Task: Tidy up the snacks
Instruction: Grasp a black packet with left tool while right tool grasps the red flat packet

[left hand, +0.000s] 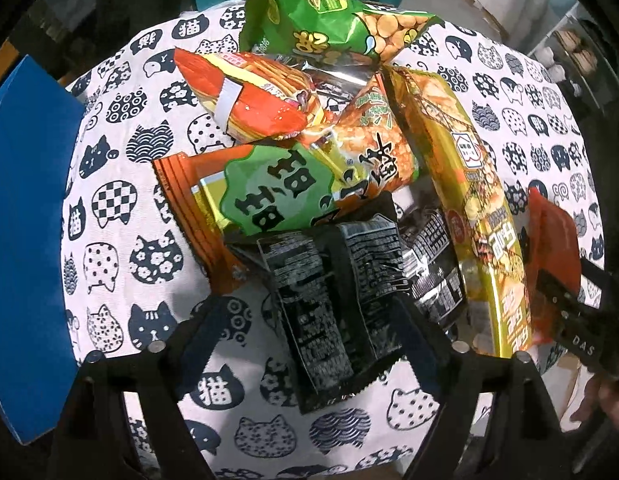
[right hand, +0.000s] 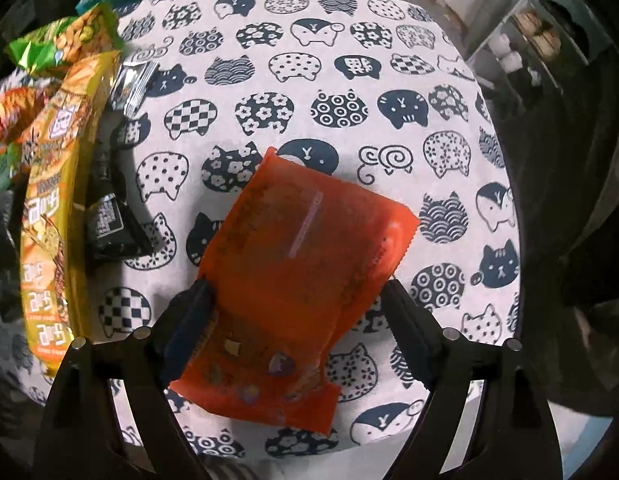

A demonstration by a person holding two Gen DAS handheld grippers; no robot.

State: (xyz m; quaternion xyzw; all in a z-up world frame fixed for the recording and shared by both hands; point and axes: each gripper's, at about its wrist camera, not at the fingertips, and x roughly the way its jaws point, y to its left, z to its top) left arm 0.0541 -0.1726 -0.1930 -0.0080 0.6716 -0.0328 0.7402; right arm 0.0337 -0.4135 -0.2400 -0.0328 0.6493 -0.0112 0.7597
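While the right tongs [right hand: 297, 300] stand spread around the flat red sachet [right hand: 309, 248], it looks light and slippery; pinch its edges. Left tongs [left hand: 305, 320], also spread, flank a crinkly black packet [left hand: 329, 300].

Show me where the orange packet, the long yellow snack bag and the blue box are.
orange packet [right hand: 305, 264]: right wrist view, middle of its flat face.
long yellow snack bag [left hand: 475, 200]: left wrist view, middle of its front.
blue box [left hand: 25, 240]: left wrist view, its broad blue face.
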